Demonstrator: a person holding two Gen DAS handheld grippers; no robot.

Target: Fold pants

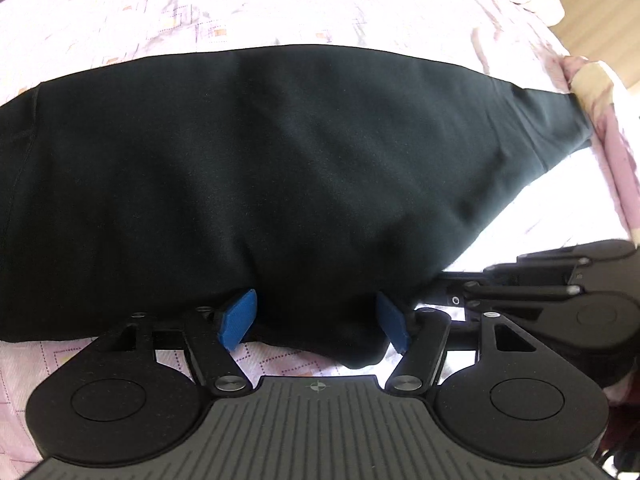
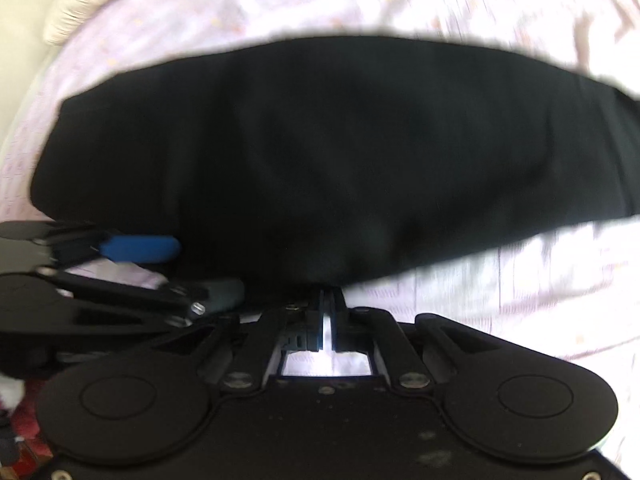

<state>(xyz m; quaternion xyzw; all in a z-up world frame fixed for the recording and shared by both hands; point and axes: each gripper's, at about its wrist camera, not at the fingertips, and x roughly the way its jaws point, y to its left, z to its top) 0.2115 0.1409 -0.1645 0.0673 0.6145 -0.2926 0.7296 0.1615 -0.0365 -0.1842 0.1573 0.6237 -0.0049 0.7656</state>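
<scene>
Black pants [image 1: 260, 168] lie across a pink patterned bedsheet [image 1: 160, 16], folded lengthwise, with the narrow end toward the right. My left gripper [image 1: 316, 320] is open, its blue pads [image 1: 240, 318] on either side of a bunch of the near cloth edge. My right gripper [image 2: 329, 300] is shut on the near edge of the pants [image 2: 320, 152]. The right gripper shows at the right of the left wrist view [image 1: 560, 292]. The left gripper shows at the left of the right wrist view [image 2: 144, 268].
The bedsheet [image 2: 520, 288] spreads around the pants. A cream pillow or quilt [image 2: 88, 4] lies at the far left corner. The bed's edge with a pink and cream fold [image 1: 592, 88] is at the far right.
</scene>
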